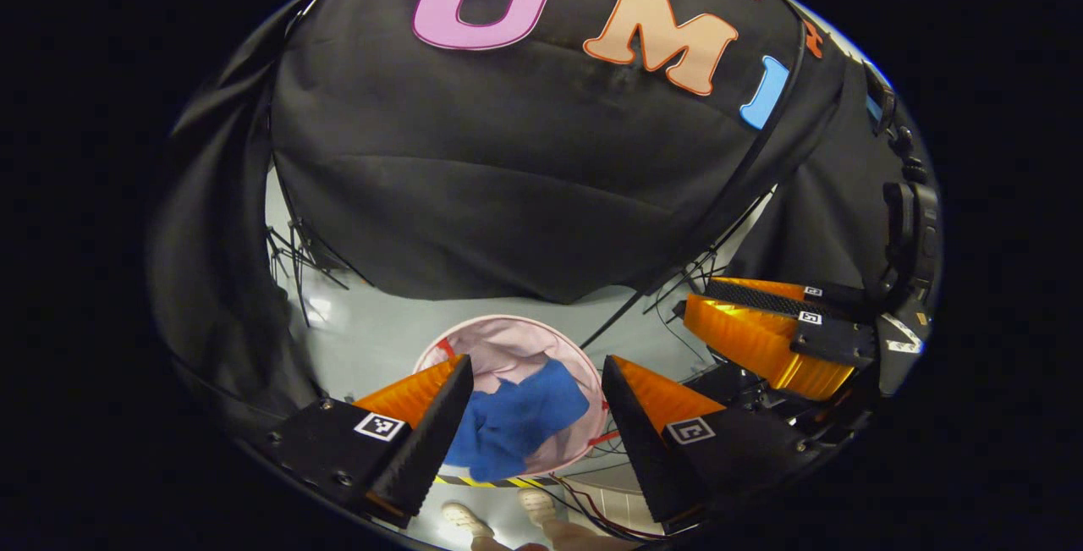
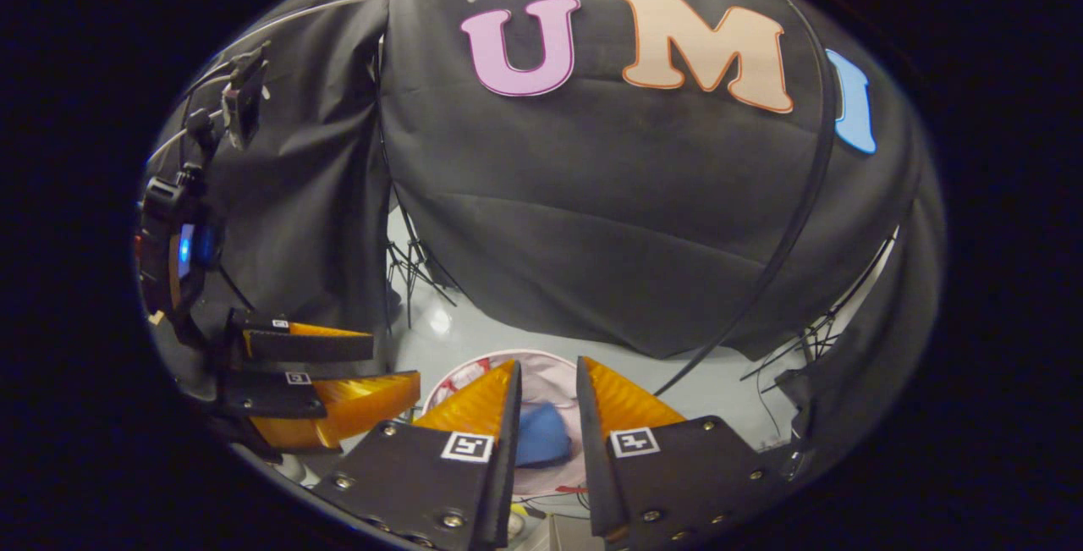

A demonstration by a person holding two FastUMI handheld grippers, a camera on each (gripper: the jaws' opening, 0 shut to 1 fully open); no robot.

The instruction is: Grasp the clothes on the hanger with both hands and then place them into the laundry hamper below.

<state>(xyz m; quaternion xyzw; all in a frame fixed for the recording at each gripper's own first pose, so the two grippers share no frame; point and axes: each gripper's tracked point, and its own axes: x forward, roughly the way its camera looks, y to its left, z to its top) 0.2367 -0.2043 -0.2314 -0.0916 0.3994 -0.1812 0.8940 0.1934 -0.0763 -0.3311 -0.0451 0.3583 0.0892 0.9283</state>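
Left gripper view: both tools [image 1: 536,403] [image 2: 548,403] released, empty; one hamper [image 1: 584,365], one blue garment [image 1: 516,420] inside.

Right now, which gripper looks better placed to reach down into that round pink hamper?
Left, probably. The left gripper has wide-open jaws framing the round pink fabric hamper and the crumpled blue cloth inside. The right gripper has narrower jaws, with less hamper between them.
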